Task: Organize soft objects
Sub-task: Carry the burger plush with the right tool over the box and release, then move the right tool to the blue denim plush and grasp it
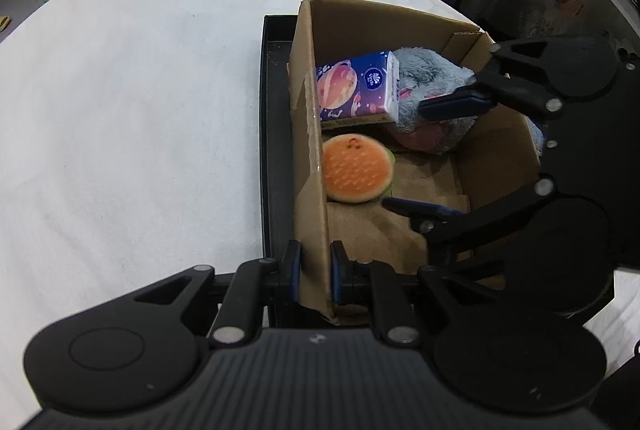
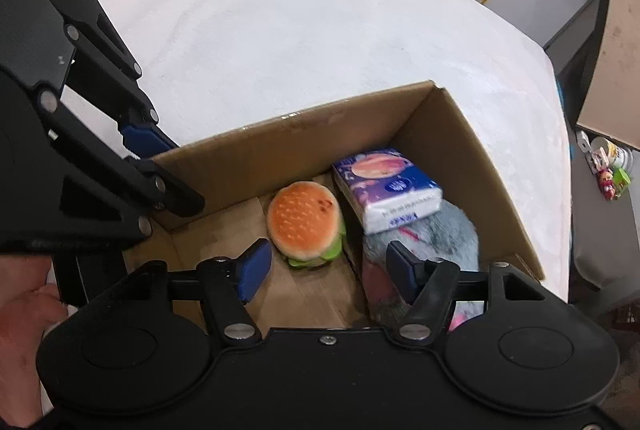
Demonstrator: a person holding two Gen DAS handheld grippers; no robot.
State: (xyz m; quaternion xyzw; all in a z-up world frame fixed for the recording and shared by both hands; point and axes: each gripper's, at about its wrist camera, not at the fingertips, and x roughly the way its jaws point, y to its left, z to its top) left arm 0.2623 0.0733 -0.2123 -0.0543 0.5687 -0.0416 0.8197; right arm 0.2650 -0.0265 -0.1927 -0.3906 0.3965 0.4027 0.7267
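In the left wrist view, the left tool pinched the near wall of the cardboard box between its blue pads, one pad outside and one inside. Ahead of it inside the box lay the burger toy, with the tissue pack beyond that, leaning on a grey plush toy. The box sat on a black tray on the white surface. The right tool reached in from the right, spread wide. In the right wrist view, the right tool hung spread open inside the box, the burger toy just ahead of its left finger, the plush toy at its right finger, the tissue pack farther ahead. The left tool gripped the box wall at left.
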